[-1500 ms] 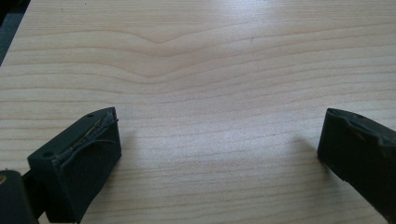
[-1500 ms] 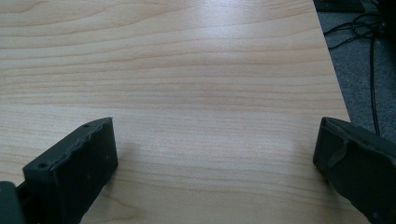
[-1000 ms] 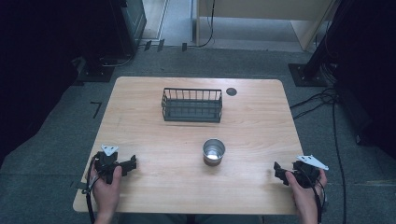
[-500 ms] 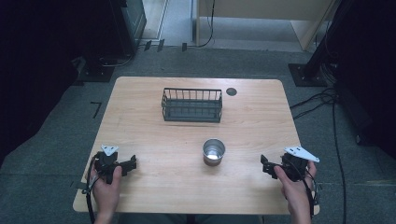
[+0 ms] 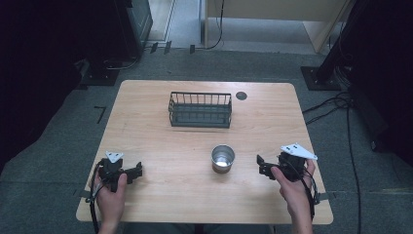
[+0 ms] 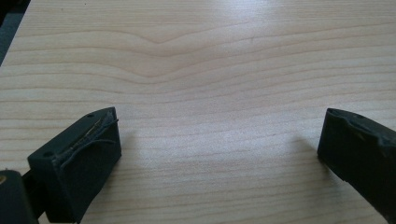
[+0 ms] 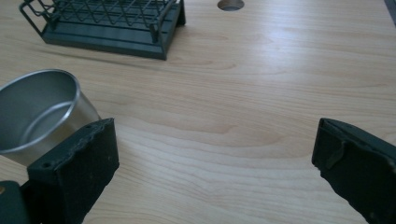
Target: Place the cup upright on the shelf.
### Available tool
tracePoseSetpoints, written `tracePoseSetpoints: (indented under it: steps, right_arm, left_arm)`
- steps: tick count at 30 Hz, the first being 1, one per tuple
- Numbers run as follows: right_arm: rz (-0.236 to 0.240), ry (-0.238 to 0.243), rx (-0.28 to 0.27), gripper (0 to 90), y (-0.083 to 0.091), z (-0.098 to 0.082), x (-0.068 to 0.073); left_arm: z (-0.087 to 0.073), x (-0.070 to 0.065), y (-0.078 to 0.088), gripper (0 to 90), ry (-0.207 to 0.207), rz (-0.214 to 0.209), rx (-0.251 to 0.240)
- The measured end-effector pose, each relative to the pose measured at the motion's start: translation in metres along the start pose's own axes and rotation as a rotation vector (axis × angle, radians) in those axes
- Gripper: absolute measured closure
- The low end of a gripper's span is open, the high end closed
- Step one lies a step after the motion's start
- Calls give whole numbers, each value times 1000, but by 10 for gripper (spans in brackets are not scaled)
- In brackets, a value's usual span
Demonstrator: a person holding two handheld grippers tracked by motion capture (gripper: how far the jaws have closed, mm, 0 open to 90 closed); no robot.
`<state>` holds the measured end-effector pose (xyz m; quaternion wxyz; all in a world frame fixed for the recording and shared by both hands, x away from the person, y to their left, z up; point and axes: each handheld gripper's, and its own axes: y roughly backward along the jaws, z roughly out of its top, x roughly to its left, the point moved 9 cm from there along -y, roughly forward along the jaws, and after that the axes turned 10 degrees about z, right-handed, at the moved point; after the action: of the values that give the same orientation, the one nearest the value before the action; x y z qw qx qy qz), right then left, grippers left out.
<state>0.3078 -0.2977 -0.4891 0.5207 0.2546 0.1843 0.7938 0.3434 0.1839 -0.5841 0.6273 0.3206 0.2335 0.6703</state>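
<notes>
**Both grippers open and empty; steel cup upright at mid-table**

Fingers: the left gripper [image 5: 138,170] has its jaws spread wide over bare wood, gripping nothing. The right gripper [image 5: 260,165] likewise stands with jaws wide apart and empty.

Wooden table [image 5: 146,122]: light grain, with a round cable hole [image 5: 241,95] near the far edge.

Black wire basket [image 5: 200,109]: far centre, upright.

Steel cup [image 5: 223,158]: upright, nearer than the basket, just beside the right gripper, not touching.

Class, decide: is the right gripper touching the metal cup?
Apart. The high view shows bare table between the right gripper and the metal cup, fingers open.
</notes>
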Motion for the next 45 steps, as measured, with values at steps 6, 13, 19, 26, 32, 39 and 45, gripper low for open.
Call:
tracePoseSetpoints:
  steps: [6,13,19,26,32,39,45]
  right_arm:
    - [34,18,0,0,-8,10,20]
    - [64,27,0,0,-17,16,36]
    - [92,45,15,0,-26,17,49]
    - [116,55,22,0,-30,19,60]
    - [149,74,35,0,-37,19,74]
    - [182,91,56,0,-46,17,89]
    - [207,108,76,0,-55,13,102]
  left_arm:
    - [0,0,0,0,0,0,0]
    - [0,0,0,0,0,0,0]
    - [0,0,0,0,0,0,0]
    - [0,0,0,0,0,0,0]
    - [0,0,0,0,1,0,0]
    - [0,0,0,0,1,0,0]
    - [0,0,0,0,0,0,0]
